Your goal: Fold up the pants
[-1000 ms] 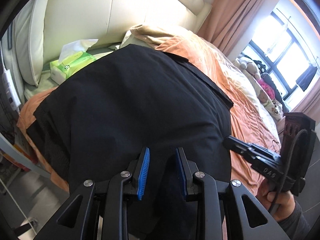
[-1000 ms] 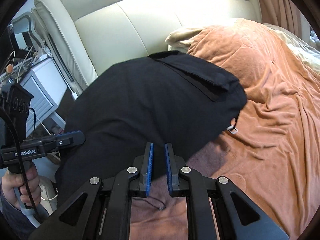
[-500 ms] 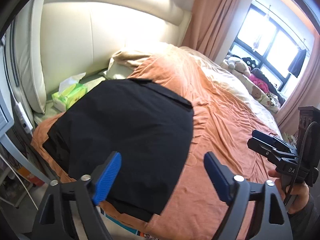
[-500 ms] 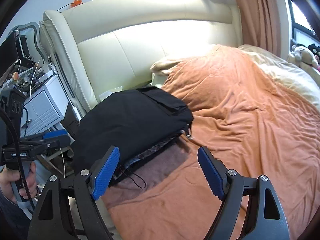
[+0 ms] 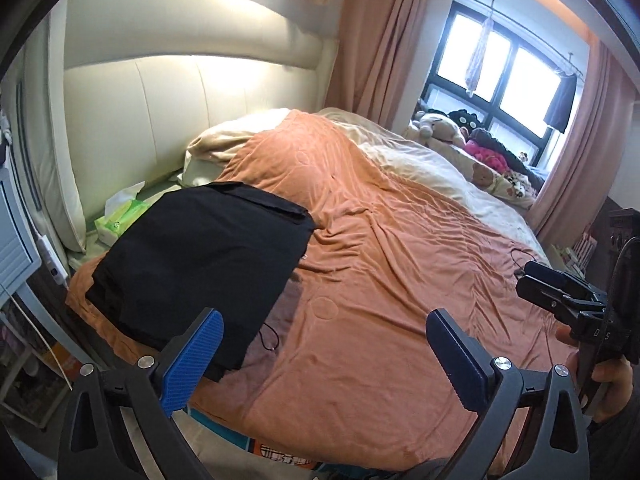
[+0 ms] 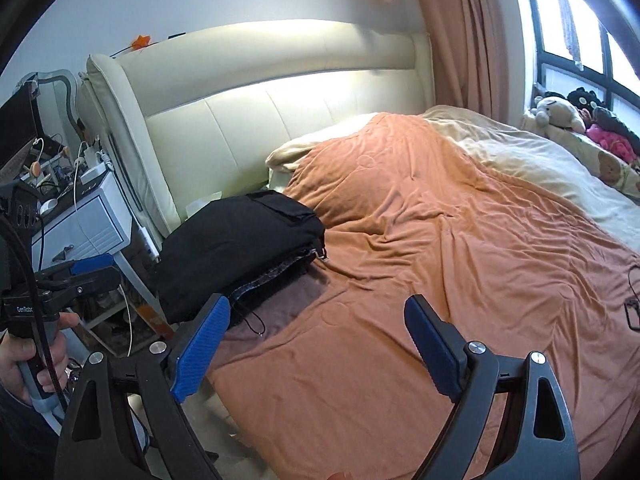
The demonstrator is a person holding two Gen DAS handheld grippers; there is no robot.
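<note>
- Left wrist view shows the pants (image 5: 200,264), black and folded into a flat pile, lying on the orange blanket (image 5: 380,280) at the corner of the bed near the headboard (image 5: 160,112).
- Left tongs (image 5: 320,356) are opening wide, and nothing is between the blue pads. They hang above the blanket, apart from the pants.
- Right tongs (image 6: 316,348) are opening wide too, with nothing in them. They are also clear of the pile.
- The fold looks done, I think, so the main risk is spoiling it.
- The pile sits close to the side edge of the bed. A bump from the tongs could push it off, down by the nightstand (image 6: 84,224).
- A thin cord (image 6: 252,322) sticks out from under the pile. A pad could catch on it and drag the layers open.
- The top layer looks loose at the front, where darker cloth peeks out. A small tug could make it slide.
- A green tissue pack (image 5: 120,220) sits just beside the pants, near the headboard, so there is little room on that side.
- The wide, bare part of the blanket toward the window (image 5: 500,60) is the best room for moving.
- Another small cord (image 6: 632,312) lies far off on the blanket, out of the way.
</note>
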